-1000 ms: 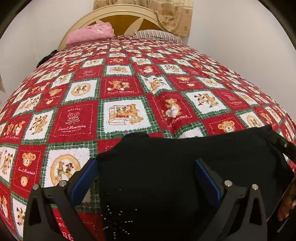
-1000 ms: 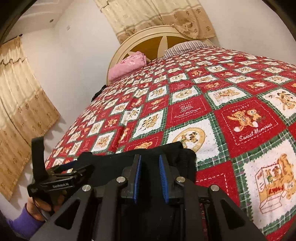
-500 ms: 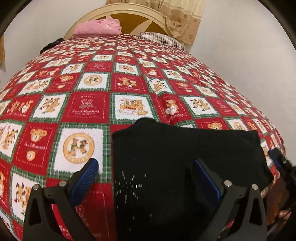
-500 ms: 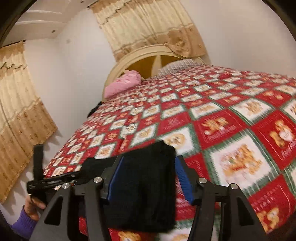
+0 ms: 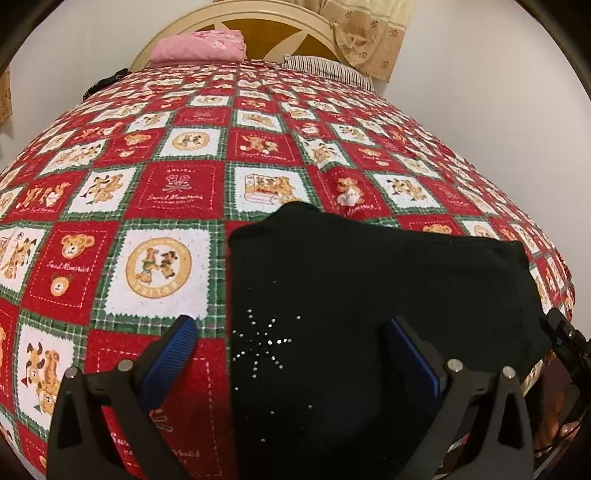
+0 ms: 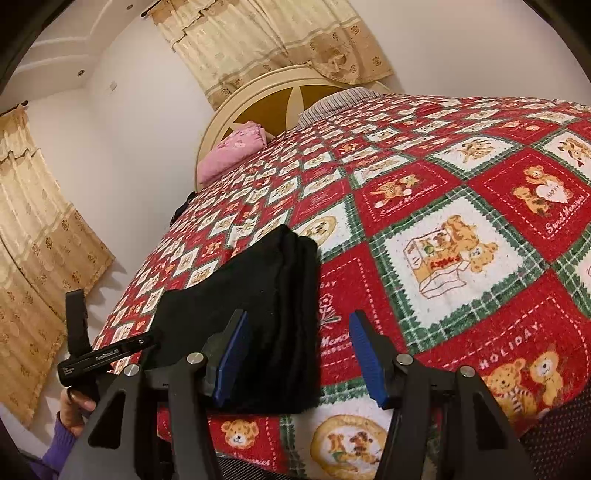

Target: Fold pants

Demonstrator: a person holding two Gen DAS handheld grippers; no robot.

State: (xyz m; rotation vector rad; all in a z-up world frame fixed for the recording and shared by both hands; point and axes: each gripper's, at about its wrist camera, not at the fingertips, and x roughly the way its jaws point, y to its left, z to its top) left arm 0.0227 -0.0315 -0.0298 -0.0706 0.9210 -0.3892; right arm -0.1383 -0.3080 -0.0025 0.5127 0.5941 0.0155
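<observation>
The black pants (image 5: 369, 295) are seen lying folded into a compact stack on the quilted bed (image 5: 184, 192) near its foot edge; they are judged soft, light and limp, best taken by the stacked edge so the layers are pinched together. The left claw (image 5: 291, 354) is held wide and empty above the fabric. The right claw (image 6: 295, 354) is likewise spread wide, empty, at the stack's end.

The folded pants (image 5: 369, 295) lie on the bed (image 5: 184, 166), at its near edge; the pillow (image 5: 199, 46) rests at the bed's far end, against the headboard (image 5: 258, 22). Both claws sit just off the bed's near edge, the left claw (image 5: 291, 354) over the pants.
</observation>
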